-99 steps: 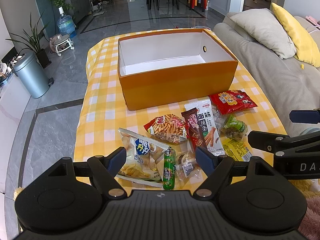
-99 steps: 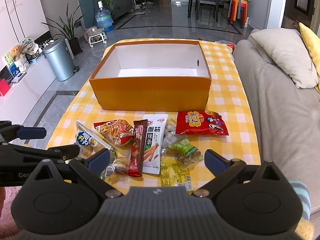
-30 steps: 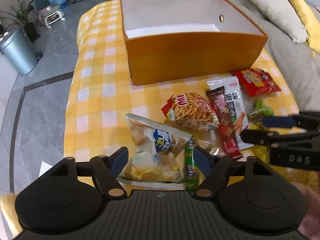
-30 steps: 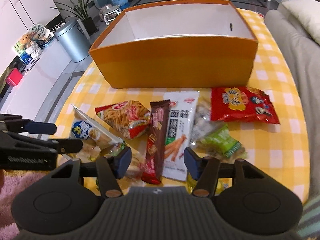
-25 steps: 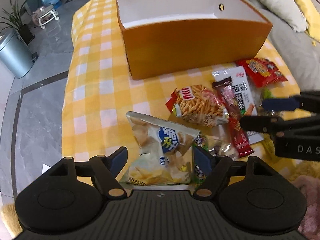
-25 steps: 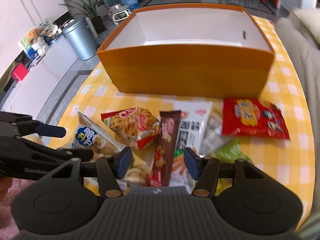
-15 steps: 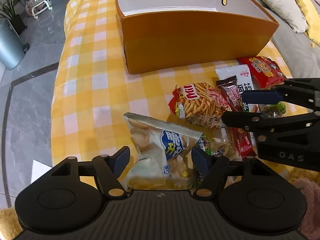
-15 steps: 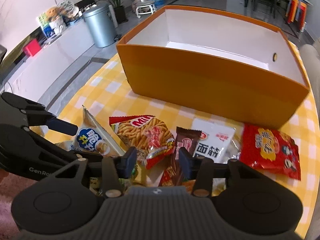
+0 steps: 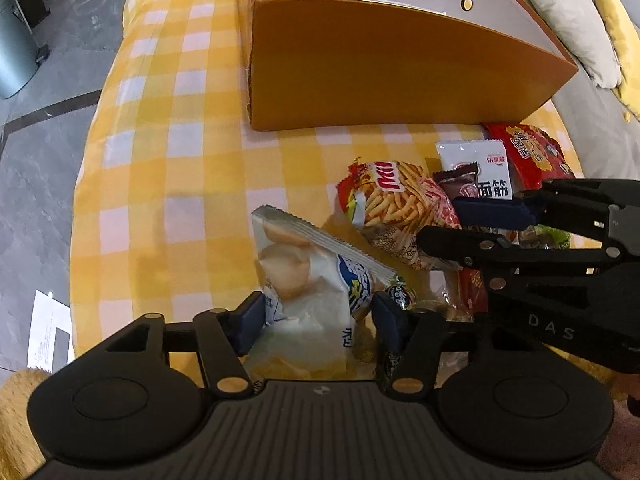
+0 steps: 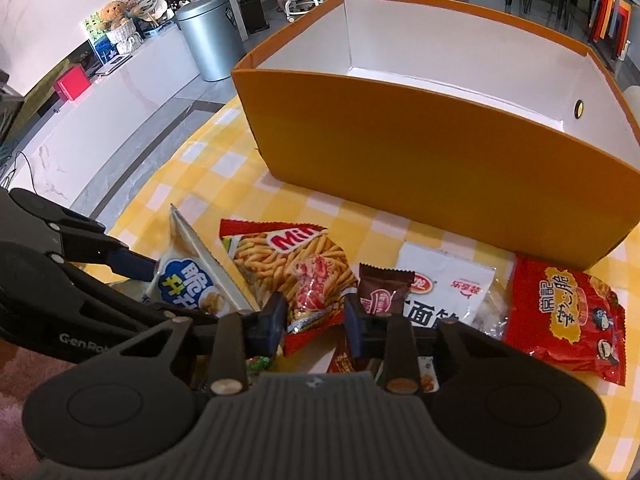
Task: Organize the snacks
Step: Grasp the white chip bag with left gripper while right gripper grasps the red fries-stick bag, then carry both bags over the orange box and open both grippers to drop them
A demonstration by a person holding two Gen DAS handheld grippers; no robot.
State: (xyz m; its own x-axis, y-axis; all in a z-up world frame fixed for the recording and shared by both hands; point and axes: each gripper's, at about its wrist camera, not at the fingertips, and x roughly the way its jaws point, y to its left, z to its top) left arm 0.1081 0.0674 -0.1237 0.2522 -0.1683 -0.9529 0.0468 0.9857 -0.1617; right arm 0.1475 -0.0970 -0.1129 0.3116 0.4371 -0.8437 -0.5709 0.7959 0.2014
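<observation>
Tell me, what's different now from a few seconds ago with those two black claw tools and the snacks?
Both grippers came down and narrowed. The left gripper now straddles the white chip bag; the right gripper straddles the red fries-stick bag. Whether either is gripping yet is unclear. The other snacks lie where they were, and the orange box has not moved and holds nothing visible.

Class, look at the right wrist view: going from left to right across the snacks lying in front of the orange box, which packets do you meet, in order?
White and blue chip bag → Mili fries bag → brown wafer bar → white gluten-strip packet → red snack packet.
</observation>
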